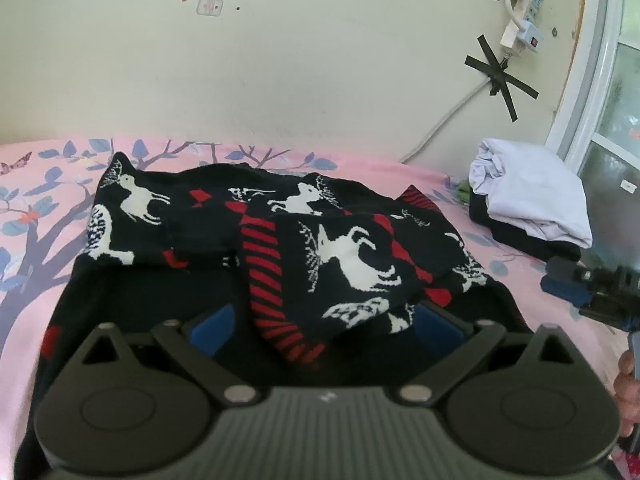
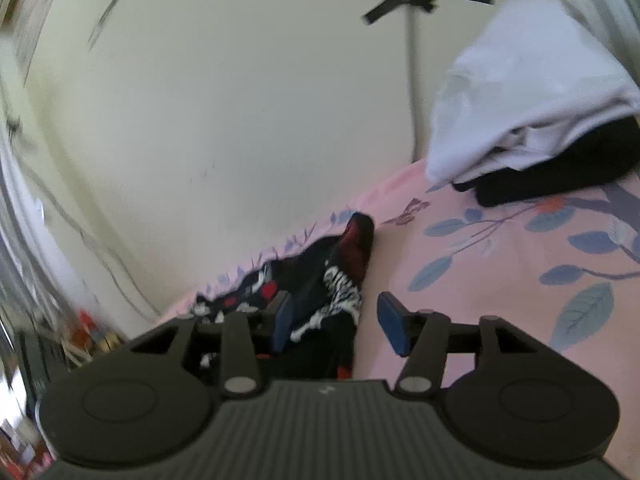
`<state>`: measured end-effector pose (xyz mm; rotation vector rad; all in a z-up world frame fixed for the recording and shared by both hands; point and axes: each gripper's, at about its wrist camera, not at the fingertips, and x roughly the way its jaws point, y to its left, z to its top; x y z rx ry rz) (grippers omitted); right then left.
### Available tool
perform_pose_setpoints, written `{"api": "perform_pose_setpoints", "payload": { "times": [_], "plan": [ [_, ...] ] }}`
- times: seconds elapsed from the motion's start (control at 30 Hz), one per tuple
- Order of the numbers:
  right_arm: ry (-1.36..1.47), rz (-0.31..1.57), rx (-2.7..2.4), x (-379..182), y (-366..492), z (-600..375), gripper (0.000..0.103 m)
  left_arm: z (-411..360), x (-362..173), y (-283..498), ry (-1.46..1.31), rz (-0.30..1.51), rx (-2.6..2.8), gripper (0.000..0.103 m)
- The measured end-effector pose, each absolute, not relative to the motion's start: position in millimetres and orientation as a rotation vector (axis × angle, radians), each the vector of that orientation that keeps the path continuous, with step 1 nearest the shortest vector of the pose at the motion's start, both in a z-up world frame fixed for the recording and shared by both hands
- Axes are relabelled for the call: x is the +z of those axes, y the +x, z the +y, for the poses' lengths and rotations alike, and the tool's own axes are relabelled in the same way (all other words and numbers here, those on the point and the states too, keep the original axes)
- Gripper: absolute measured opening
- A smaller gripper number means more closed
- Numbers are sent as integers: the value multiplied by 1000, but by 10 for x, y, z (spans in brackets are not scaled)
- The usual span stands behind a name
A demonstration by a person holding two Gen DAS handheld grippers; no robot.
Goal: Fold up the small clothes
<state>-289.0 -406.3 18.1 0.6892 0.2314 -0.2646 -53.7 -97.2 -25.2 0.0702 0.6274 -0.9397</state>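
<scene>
Lying bunched on the pink bedsheet (image 1: 24, 208), a reindeer-patterned garment (image 1: 320, 240).

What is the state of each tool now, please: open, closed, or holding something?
Left tool: open wide; the deer-pattern garment lies between its fingers, not pinched.
Right tool: open; the garment's edge lies between its fingers, not gripped.

At nine o'clock in the left wrist view we see a pink bedsheet (image 1: 24, 296) printed with blue leaves and dark branches. Behind it rises a cream wall (image 1: 300, 72). At one o'clock a white power strip (image 1: 524, 16) hangs there, its cable fixed by crossed black tape (image 1: 500, 74). A window frame (image 1: 580, 92) stands at two o'clock.
</scene>
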Motion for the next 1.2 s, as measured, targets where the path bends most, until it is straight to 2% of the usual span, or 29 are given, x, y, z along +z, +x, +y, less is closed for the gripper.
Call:
{"api": "perform_pose_setpoints", "payload": {
  "times": [0.17, 0.43, 0.77, 1.2],
  "plan": [
    [822, 158, -245, 108, -2987, -4256, 56, -945, -229, -586, 67, 582, -924, 100],
    [832, 140, -235, 94, -3004, -4263, 57, -894, -171, -697, 107, 550, -899, 100],
    [813, 157, -206, 98, -3023, -4223, 58, 263, -131, -1166, 75, 526, -830, 103],
    [794, 224, -154, 133, -3047, -4150, 56, 1231, -334, -1333, 30, 683, -686, 101]
  ]
}}
